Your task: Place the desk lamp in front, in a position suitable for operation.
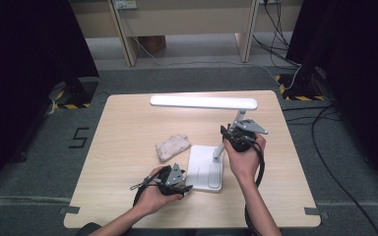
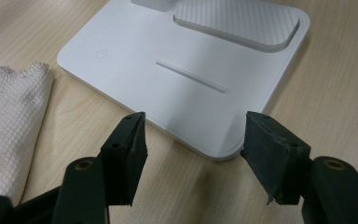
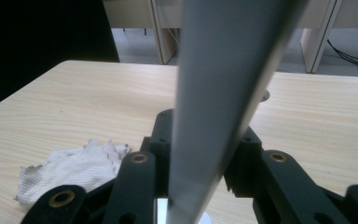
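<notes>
A white desk lamp stands on the table, with a flat base (image 1: pixel 200 164), a slanted arm (image 1: pixel 237 118) and a long head bar (image 1: pixel 203 102). My right gripper (image 1: pixel 234 133) is shut on the lamp arm (image 3: pixel 223 93), which rises between its jaws in the right gripper view (image 3: pixel 196 172). My left gripper (image 1: pixel 184 184) is low at the base's near left corner. It stands open (image 2: pixel 193 144), and the corner of the base (image 2: pixel 168 79) lies just ahead of the gap, untouched. A crumpled beige cloth (image 1: pixel 173 146) lies to the left of the base.
The cloth (image 2: pixel 9 121) lies close beside my left jaw and shows in the right gripper view (image 3: pixel 70 170) too. The wooden table (image 1: pixel 128 123) has bare room on its left half. Desk legs and cables stand beyond its far edge.
</notes>
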{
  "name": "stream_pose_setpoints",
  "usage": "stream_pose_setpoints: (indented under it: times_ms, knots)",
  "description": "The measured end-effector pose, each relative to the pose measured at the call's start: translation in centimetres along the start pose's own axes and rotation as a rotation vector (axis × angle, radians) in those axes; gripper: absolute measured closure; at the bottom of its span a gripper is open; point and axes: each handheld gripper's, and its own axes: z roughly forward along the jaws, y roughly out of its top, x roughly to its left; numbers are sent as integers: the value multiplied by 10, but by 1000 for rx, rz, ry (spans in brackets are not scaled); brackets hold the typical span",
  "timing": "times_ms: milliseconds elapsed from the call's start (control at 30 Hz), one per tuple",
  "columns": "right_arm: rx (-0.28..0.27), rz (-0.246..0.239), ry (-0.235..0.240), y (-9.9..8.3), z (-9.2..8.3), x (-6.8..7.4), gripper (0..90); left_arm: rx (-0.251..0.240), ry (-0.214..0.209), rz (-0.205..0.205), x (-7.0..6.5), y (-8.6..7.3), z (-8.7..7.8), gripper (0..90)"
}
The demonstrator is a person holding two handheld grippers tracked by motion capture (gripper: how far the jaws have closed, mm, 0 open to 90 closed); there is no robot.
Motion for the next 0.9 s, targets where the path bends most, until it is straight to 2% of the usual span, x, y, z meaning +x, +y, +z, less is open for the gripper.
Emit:
stream_pose_setpoints:
  times_ms: [267, 400, 467, 500, 567, 633, 667, 733, 767, 900]
  knots:
    - [4, 0, 5, 1, 1, 0, 688, 1, 5, 2, 0, 0, -1, 392]
    - [-4, -17, 12, 1, 4, 0, 677, -31, -1, -10, 1, 1, -8, 389]
    - [3, -16, 28, 2, 5, 0, 612, -59, -11, -20, 1, 2, -14, 372]
    - [3, -16, 28, 2, 5, 0, 612, -69, -15, -23, 2, 2, -18, 372]
    - [2, -37, 54, 3, 2, -2, 516, -91, -15, -45, 6, 1, -25, 355]
    - [-1, -33, 65, 2, 0, -2, 488, -106, -4, -71, 10, -1, -30, 351]
    - [-6, -60, 83, 1, -8, -5, 437, -109, 11, -88, 13, -3, -33, 331]
    - [-12, -56, 98, -1, -12, -7, 416, -111, 31, -113, 19, -7, -38, 327]
    - [-16, -54, 119, -5, -21, -12, 370, -116, 39, -129, 21, -8, -40, 318]
    - [-18, -66, 134, -18, -34, -16, 345, -137, 64, -183, 29, -15, -47, 320]
